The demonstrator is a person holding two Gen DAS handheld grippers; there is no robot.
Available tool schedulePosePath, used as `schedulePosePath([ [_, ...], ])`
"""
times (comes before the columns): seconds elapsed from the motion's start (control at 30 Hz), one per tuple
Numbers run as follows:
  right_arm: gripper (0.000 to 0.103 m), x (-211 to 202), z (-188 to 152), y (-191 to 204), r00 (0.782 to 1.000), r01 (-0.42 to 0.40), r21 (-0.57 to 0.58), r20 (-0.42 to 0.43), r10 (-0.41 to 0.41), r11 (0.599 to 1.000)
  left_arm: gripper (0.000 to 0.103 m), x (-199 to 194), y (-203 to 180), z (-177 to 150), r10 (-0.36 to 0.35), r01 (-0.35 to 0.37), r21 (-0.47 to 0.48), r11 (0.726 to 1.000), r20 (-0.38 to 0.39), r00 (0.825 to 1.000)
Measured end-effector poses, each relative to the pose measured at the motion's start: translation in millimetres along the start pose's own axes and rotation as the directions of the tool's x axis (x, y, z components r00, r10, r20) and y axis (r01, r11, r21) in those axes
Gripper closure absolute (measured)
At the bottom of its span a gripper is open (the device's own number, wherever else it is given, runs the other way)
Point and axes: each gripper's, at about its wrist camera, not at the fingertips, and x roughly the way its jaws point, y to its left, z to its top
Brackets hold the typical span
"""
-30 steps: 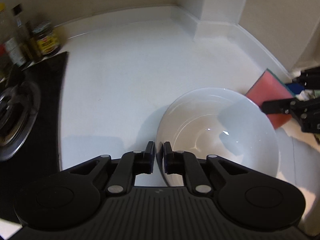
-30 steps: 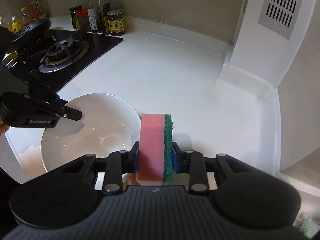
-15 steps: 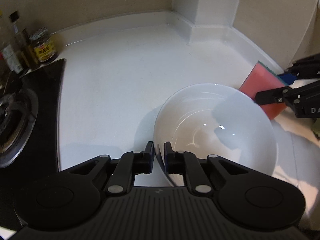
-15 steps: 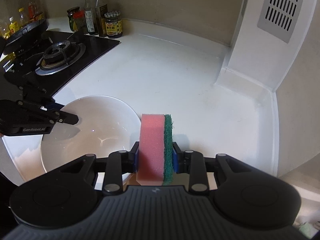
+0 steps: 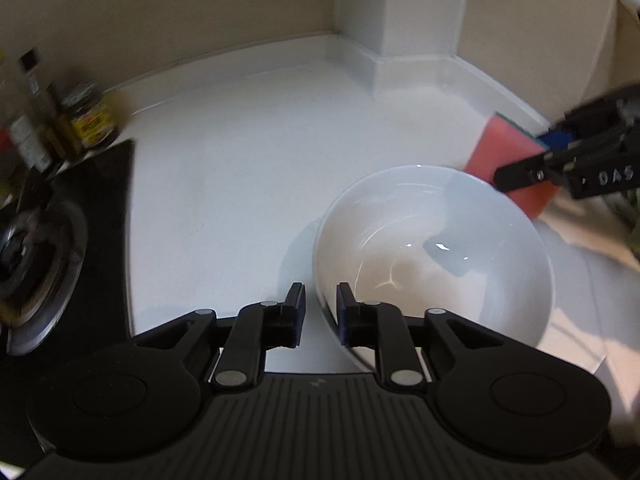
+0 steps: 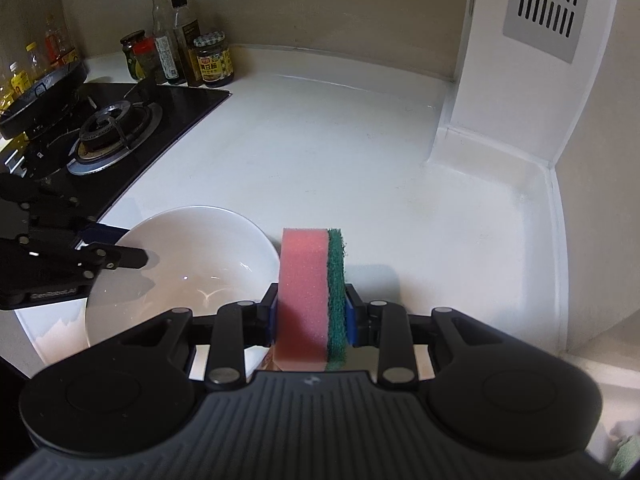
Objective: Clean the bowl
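A white bowl (image 5: 432,248) stands on the white counter; it also shows in the right wrist view (image 6: 180,268). My left gripper (image 5: 318,314) is shut on the bowl's near rim, one finger inside and one outside. My right gripper (image 6: 312,312) is shut on a pink sponge with a green scouring side (image 6: 310,288), held upright just right of the bowl and above the counter. In the left wrist view the sponge (image 5: 508,160) sits past the bowl's far right rim, held by the right gripper's fingers (image 5: 532,170).
A black gas hob (image 6: 108,136) with a burner lies to the left. Jars and bottles (image 6: 188,60) stand at the back by the wall. A dark pan (image 6: 40,92) sits far left. A white boxed column (image 6: 520,80) rises at the back right.
The left gripper's jaws have spread a little on the bowl rim. Both views have shifted slightly, and the sponge has risen a little at the bowl's right rim.
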Motion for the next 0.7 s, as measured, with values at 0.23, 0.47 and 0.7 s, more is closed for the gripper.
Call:
schedulePosePath([
  [0.23, 0.077, -3, -4, -2, 1.0, -0.021, 0.019, -0.013, 0.022, 1.0, 0.094, 17, -9, 10, 0.025, -0.02, 0.116, 0.993, -0.037, 0.999],
  [0.47, 0.076, 9, 15, -6, 1.0, -0.014, -0.019, 0.0, 0.014, 1.0, 0.091, 21, -11, 14, -0.006, 0.012, 0.238, 0.971, -0.027, 1.0],
  [0.7, 0.077, 1, 4, 0, 1.0, -0.022, -0.033, 0.014, 0.023, 0.999, 0.085, 4, -1, -6, -0.007, 0.007, -0.004, 1.0, -0.018, 1.0],
])
